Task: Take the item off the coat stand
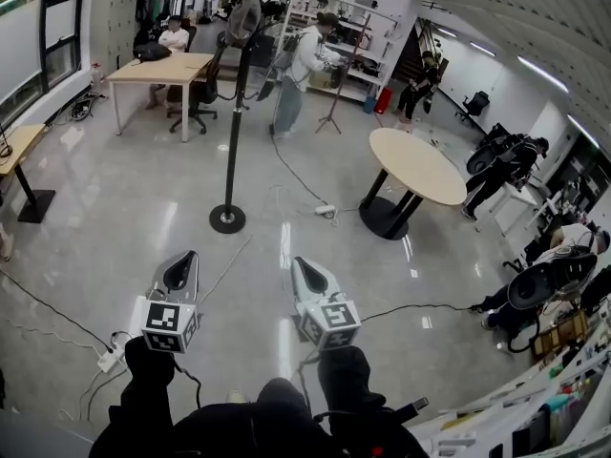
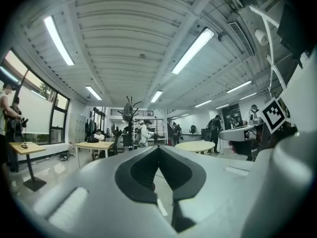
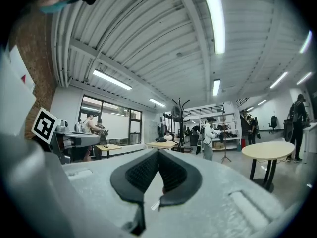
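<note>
The black coat stand (image 1: 232, 122) rises from a round base on the glossy floor, well ahead of both grippers. A grey cap-like item (image 1: 244, 19) hangs at its top among the hooks. My left gripper (image 1: 187, 256) and right gripper (image 1: 297, 261) are held side by side, level, pointing toward the stand, both shut with nothing between the jaws. In the left gripper view the stand (image 2: 130, 130) and the item (image 2: 128, 110) are small and far beyond the shut gripper (image 2: 158, 147). The right gripper view shows the stand (image 3: 181, 128) and item (image 3: 176, 111) just left of a standing person, past the shut gripper (image 3: 158, 151).
A round table (image 1: 417, 165) stands to the right of the stand. A wooden desk (image 1: 162, 67) with a seated person is at the back left. A person (image 1: 298, 70) stands behind the stand. Cables and a power strip (image 1: 110, 359) lie on the floor.
</note>
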Tool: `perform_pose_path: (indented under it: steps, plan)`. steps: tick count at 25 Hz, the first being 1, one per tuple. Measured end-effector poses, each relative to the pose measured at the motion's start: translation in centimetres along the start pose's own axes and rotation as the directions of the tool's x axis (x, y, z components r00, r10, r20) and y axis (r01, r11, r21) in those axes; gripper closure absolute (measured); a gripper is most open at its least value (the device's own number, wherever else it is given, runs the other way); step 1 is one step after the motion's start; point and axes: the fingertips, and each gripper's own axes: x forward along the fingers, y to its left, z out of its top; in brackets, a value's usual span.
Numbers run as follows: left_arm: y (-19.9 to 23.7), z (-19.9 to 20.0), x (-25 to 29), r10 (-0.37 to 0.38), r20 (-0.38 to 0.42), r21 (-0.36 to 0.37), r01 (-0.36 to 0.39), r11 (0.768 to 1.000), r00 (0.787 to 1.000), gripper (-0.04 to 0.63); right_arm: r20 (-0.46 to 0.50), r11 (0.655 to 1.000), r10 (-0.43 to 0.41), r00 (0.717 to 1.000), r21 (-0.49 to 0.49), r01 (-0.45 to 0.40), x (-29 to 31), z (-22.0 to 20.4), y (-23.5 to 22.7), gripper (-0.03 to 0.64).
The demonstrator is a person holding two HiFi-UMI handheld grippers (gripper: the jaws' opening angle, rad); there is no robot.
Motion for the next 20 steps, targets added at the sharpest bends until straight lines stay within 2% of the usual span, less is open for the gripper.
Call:
perform_pose_path:
  steps: [10,15,20]
  plan:
    - [2.4,-0.6,0.1,0.014,-0.01,-0.007,-0.014,1.0,1.0,0.592,-0.011,0.999,0.039,0.999,-0.024,-0.039,2.2,-0.9,1.5,0.615]
    - [4.2,-0.5,1.9,0.042,0.017,-0.008,-0.041,0.999,0.999,0.592,-0.022,0.999,0.042,0.999,-0.022,-0.043,4.8,-1.1,1.1,0.615]
    - [5.5,-1.3,4.5,0.05,0.004,0.014,-0.05,0.999,0.999,0.592,-0.035,0.996,0.082,0.996,-0.016,-0.082,8.9,-2.1,0.5,0.615]
